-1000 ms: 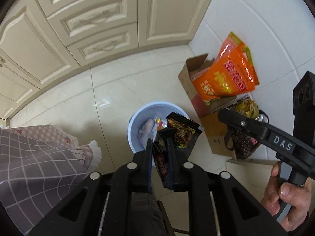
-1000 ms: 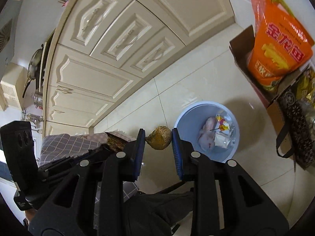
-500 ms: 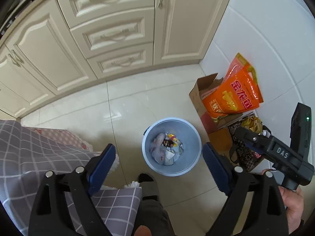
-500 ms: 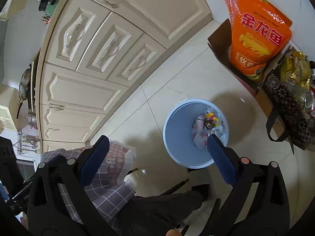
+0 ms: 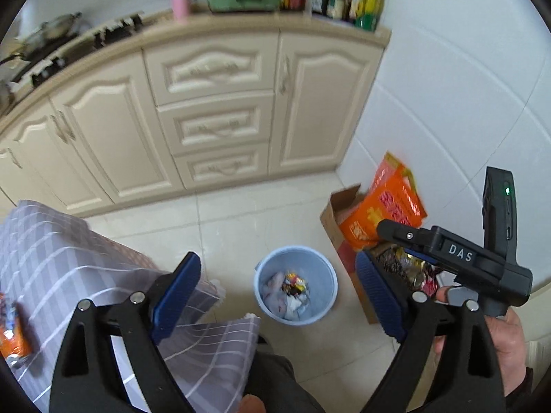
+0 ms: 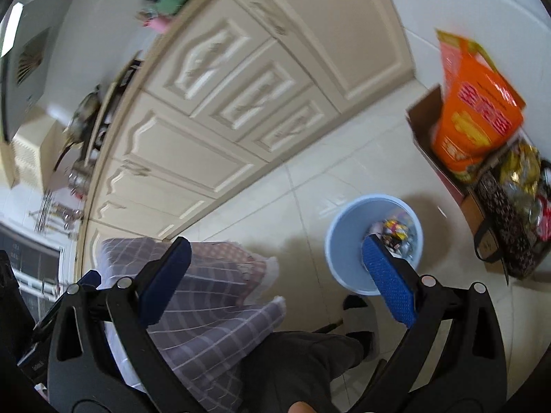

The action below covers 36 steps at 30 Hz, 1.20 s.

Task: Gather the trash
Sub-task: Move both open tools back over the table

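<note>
Both my left tool [image 5: 275, 290] and right tool [image 6: 275, 272] are spread wide, gripping nothing. Light-blue trash bin [image 5: 322, 277] on the floor holds colorful crumpled wrappers [image 5: 292, 284].

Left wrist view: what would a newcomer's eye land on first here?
Probably the light blue trash bin on the pale floor, wrappers inside, framed by the open left gripper. Next, the orange bag standing in a cardboard box to its right, against the wall.

Crumpled wrappers [image 5: 291, 290] lie inside the upright blue bin [image 5: 323, 275].
</note>
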Tool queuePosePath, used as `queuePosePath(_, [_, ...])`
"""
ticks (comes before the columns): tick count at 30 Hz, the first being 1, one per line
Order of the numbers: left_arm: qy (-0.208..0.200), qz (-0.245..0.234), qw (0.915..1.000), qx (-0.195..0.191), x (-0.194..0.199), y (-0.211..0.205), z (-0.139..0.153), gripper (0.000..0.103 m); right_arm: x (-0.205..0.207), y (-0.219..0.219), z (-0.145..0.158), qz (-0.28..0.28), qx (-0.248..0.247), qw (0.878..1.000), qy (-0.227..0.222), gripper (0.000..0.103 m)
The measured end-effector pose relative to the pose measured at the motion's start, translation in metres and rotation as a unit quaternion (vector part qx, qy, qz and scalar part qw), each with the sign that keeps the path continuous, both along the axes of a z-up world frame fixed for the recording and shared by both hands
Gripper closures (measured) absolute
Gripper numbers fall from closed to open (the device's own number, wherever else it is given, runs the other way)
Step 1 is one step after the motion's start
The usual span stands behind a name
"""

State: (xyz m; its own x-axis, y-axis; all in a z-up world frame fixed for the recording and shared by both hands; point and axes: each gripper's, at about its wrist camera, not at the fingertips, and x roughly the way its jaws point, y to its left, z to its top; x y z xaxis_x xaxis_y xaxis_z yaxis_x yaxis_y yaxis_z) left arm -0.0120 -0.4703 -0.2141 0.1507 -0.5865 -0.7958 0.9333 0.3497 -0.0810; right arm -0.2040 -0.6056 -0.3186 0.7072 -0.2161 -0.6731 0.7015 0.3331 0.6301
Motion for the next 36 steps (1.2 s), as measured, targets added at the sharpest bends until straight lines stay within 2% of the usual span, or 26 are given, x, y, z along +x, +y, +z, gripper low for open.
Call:
queuePosePath(4, [-0.020, 0.022, 0.9989, -0.037, 0.010, 0.040, 0.032, 0.014, 0.021, 0.022, 0.036, 0.026, -0.032, 0.999, -0.010, 0.006])
queuePosePath(11, [-0.025, 0.051, 0.9961, -0.067, 0.036, 0.103, 0.064, 0.014, 0.066, 0.070, 0.084, 0.087, -0.080, 0.993, -0.015, 0.006])
queuePosePath(19, [-0.071, 0.121, 0.9838, -0.111, 0.072, 0.188, 0.093, 0.013, 0.127, 0.142, 0.124, 0.179, -0.127, 0.975, -0.018, 0.006])
queuePosePath(26, [-0.096, 0.189, 0.9690, -0.126, 0.106, 0.265, 0.095, 0.013, 0.182, 0.205, 0.136, 0.257, -0.162, 0.953, -0.002, 0.006])
queuePosePath(32, [-0.090, 0.250, 0.9564, -0.121, 0.142, 0.328, 0.078, 0.014, 0.223, 0.256, 0.134, 0.312, -0.179, 0.933, 0.016, 0.006])
queuePosePath(36, [-0.088, 0.280, 0.9501, -0.104, 0.166, 0.360, 0.059, 0.014, 0.242, 0.275, 0.131, 0.337, -0.186, 0.923, 0.027, 0.006])
